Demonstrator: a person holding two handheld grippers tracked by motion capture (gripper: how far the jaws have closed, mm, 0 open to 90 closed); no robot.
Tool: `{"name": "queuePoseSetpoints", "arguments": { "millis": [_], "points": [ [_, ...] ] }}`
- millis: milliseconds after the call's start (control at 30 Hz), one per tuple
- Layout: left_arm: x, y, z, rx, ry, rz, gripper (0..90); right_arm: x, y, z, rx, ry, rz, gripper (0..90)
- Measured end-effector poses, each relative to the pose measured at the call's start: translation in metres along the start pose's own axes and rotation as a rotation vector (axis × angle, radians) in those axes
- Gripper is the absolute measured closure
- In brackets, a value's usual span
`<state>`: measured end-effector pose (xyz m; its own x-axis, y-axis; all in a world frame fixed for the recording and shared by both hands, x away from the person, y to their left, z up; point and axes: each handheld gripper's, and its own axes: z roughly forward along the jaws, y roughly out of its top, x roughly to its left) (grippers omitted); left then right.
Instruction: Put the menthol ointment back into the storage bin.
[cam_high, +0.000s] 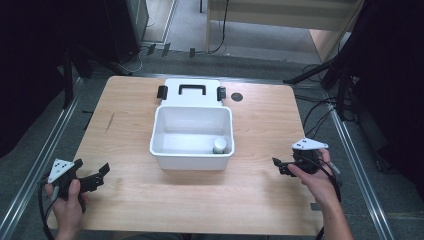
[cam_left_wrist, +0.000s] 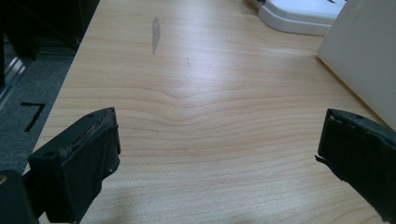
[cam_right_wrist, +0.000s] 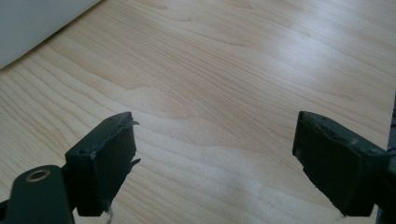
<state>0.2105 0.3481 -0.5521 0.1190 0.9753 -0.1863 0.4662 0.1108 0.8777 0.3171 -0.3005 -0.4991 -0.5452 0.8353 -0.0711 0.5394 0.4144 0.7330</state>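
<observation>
A white, smooth-walled rectangular plastic box (cam_high: 192, 135) sits open at the centre of the pale wood-grain table (cam_high: 250, 190), its flat lid (cam_high: 192, 92) with a black handle and two black latches lying just behind it at twelve o'clock, and a small round jar (cam_high: 219, 146) with a pale lid stands in the box's inner corner at about four o'clock. The left gripper (cam_high: 102, 172), matte black with a grey three-cornered plate, hovers at eight o'clock from the box with its jaws spread wide over bare wood, nothing between them. The right gripper (cam_high: 278, 165) is at four o'clock, its worn, rubbery-looking jaws likewise wide apart and empty.
</observation>
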Motion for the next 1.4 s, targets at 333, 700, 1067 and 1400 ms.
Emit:
{"name": "queuePoseSetpoints", "arguments": {
  "millis": [333, 700, 1067, 1400],
  "points": [
    [0.000, 0.000, 0.000, 0.002, 0.002, 0.002, 0.0, -0.003, -0.040, -0.015, -0.129, -0.019, 0.076, 13.9],
    [0.000, 0.000, 0.000, 0.000, 0.003, 0.005, 0.0, -0.010, -0.077, -0.039, -0.226, -0.063, 0.165, 13.9],
    [-0.001, 0.000, 0.000, -0.001, 0.003, 0.006, 0.0, -0.012, -0.097, -0.043, -0.283, -0.085, 0.254, 14.0],
    [-0.002, 0.000, 0.000, 0.003, 0.004, 0.015, 0.0, -0.011, -0.105, -0.044, -0.256, -0.125, 0.230, 13.9]
  ]
}}
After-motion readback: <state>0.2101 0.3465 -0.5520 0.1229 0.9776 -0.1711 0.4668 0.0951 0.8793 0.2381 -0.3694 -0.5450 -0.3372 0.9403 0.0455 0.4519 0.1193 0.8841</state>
